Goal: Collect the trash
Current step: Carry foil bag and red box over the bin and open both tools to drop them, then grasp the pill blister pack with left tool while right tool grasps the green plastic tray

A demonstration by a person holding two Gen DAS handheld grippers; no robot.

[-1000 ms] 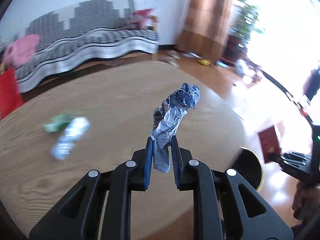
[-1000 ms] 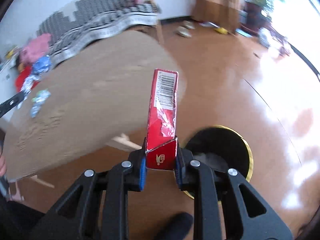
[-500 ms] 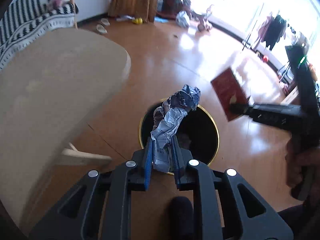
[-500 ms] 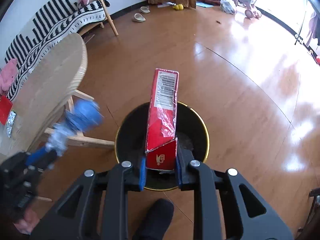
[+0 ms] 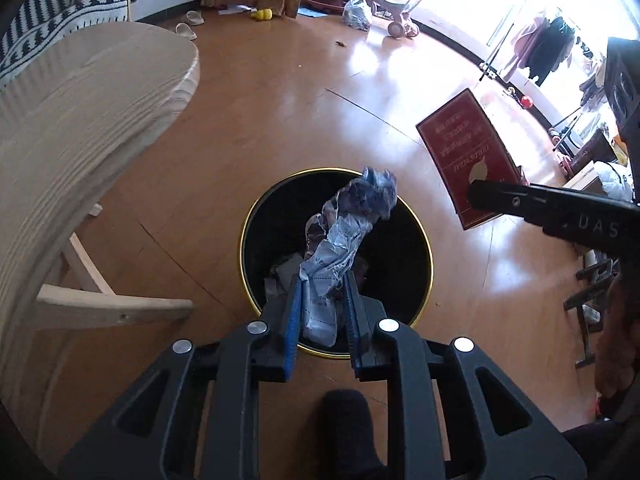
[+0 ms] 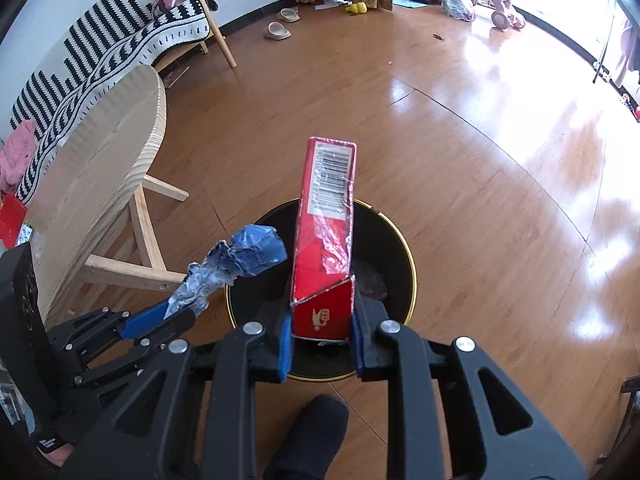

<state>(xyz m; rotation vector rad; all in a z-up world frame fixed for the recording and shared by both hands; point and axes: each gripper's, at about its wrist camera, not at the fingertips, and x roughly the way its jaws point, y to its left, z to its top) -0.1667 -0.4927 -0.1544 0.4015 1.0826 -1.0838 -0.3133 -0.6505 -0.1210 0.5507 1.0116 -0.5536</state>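
Observation:
My left gripper [image 5: 322,312] is shut on a crumpled blue-and-white wrapper [image 5: 344,236] and holds it above a round black trash bin with a gold rim [image 5: 416,216]. My right gripper [image 6: 320,332] is shut on a flattened red carton [image 6: 326,232] and holds it upright above the same bin [image 6: 400,248]. The bin holds some dark scraps. The left gripper with the wrapper [image 6: 236,260] shows at lower left in the right wrist view. The red carton [image 5: 464,156] shows at right in the left wrist view.
A round light-wood table [image 5: 80,120] on wooden legs stands left of the bin. A striped sofa [image 6: 120,40] is behind it. Slippers [image 6: 280,28], a yellow toy and a tricycle lie on the wooden floor far off. My dark shoe [image 6: 308,432] is near the bin.
Both grippers have swung from the table to above the bin with their loads. In the last half second they came closer over its opening.

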